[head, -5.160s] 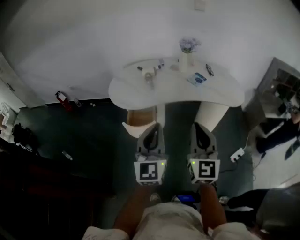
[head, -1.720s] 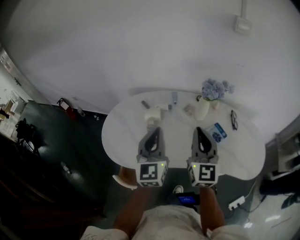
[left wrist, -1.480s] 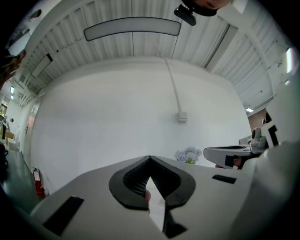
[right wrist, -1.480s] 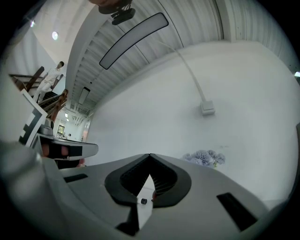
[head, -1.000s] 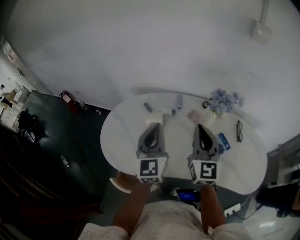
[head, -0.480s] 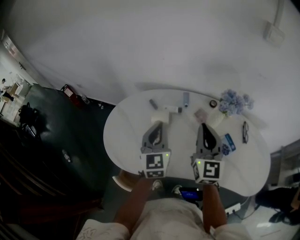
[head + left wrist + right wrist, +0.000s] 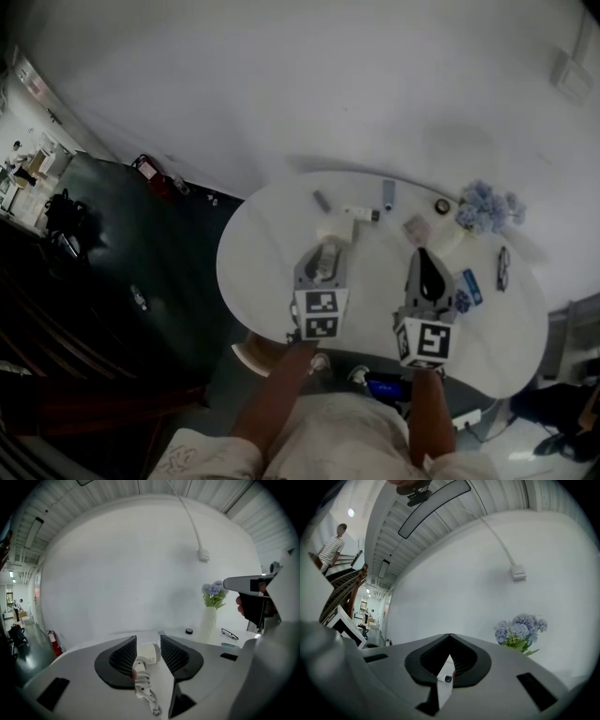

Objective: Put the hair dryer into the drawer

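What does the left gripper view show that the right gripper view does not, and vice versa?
Only the left gripper view: the left claw, whose jaws stand open and have just been opening, with the hair dryer between them; also a vase and glasses.
Only the right gripper view: the right claw with jaws together, a ceiling lamp and a person at the left edge.
Both: the flowers, the white wall and the wall box.

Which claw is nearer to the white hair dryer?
Left. The left claw, jaws just opened, has the hair dryer between them; the right claw, shut, is off to its right.
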Motion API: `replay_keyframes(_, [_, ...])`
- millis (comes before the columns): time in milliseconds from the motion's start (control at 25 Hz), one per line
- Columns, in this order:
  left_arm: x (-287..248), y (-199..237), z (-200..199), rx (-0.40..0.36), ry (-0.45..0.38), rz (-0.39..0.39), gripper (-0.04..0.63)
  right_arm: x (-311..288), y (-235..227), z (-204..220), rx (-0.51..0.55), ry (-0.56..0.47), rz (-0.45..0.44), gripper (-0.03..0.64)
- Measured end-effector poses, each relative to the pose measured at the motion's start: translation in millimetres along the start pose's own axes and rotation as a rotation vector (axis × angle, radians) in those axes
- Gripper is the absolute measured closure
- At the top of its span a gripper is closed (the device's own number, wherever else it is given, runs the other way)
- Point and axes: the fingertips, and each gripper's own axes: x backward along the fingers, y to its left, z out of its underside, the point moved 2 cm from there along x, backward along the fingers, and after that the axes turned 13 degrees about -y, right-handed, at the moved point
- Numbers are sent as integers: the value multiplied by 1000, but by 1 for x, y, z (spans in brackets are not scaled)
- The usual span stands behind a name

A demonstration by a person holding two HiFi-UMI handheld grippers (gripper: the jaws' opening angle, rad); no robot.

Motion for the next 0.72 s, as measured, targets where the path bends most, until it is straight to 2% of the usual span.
replay_keyframes(400, [-26, 10, 58, 21, 217, 19, 317, -4, 12, 12, -10, 19, -20, 617])
replay_keyframes(720, [-46, 22, 91, 77, 350, 4, 301, -9, 18, 16, -9, 34, -31, 617])
